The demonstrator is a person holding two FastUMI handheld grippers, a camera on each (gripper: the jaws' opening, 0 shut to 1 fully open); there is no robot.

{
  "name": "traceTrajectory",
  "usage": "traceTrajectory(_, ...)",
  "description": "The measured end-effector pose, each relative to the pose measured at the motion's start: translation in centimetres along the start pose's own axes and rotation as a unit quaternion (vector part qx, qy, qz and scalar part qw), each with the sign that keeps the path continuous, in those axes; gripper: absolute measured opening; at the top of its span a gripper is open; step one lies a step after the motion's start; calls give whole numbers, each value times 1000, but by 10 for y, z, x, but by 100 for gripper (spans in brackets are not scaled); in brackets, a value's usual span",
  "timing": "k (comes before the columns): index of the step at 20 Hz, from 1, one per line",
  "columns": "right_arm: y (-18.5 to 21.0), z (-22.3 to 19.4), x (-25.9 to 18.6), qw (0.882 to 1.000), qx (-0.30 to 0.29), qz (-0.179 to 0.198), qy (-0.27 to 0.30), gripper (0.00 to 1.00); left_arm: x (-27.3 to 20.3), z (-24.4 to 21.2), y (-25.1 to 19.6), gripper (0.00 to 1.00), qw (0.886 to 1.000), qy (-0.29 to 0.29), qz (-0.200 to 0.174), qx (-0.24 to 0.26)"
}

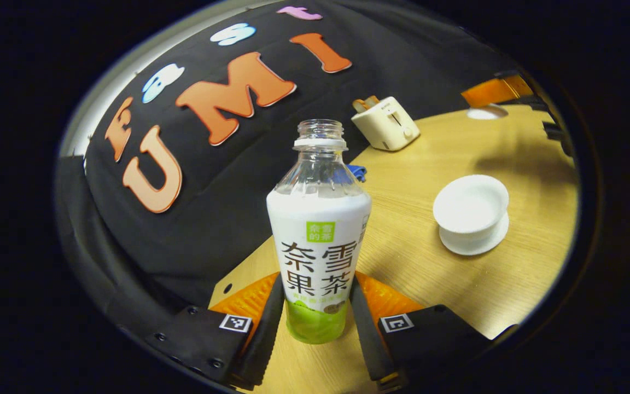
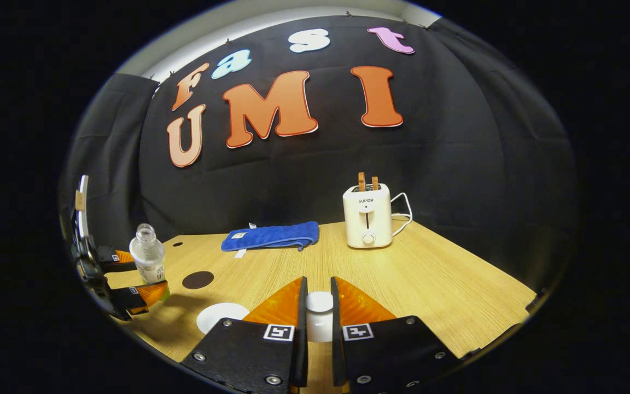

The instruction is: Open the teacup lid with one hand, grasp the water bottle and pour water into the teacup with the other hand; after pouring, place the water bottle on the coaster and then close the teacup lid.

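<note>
An uncapped water bottle (image 1: 319, 241) with a white and green label stands upright between the fingers of my left gripper (image 1: 318, 284), which is shut on its lower body. To its right sits the white teacup (image 1: 472, 207) on its saucer, lid off. In the right gripper view my right gripper (image 2: 319, 284) is shut on the white teacup lid (image 2: 319, 306), held above the table. That view also has the left gripper (image 2: 141, 274) with the bottle (image 2: 147, 256) at far left, a dark round coaster (image 2: 197, 279) beside it, and the teacup (image 2: 219, 317) partly behind my finger.
A cream toaster (image 2: 368, 216) with two slices in it stands at the back of the wooden table (image 2: 435, 284), its cord trailing right. A folded blue cloth (image 2: 271, 236) lies to its left. The black booth wall closes off the back.
</note>
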State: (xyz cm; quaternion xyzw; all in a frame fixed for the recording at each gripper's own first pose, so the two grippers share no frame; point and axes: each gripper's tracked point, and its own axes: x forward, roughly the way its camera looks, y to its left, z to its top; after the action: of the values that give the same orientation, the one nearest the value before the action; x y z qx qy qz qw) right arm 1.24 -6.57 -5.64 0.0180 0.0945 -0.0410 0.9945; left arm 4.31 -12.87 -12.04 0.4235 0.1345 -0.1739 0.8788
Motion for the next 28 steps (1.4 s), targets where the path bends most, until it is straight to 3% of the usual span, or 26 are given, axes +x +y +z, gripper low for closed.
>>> traceTrajectory(3, -1, 1, -1, 1000, 2, -1, 1, 18, 1, 1, -7, 70, 997, 6, -8, 75)
traceTrajectory(8, -8, 3, -4, 1000, 9, -6, -3, 18, 8, 2, -18, 70, 988, 17, -32, 148)
traceTrajectory(18, -9, 2, -4, 1000, 13, -6, 0, 18, 8, 13, -14, 67, 956, 15, -21, 294)
traceTrajectory(28, -13, 2, -6, 1000, 19, -9, 1, 18, 16, 43, -14, 67, 898, 8, -25, 439)
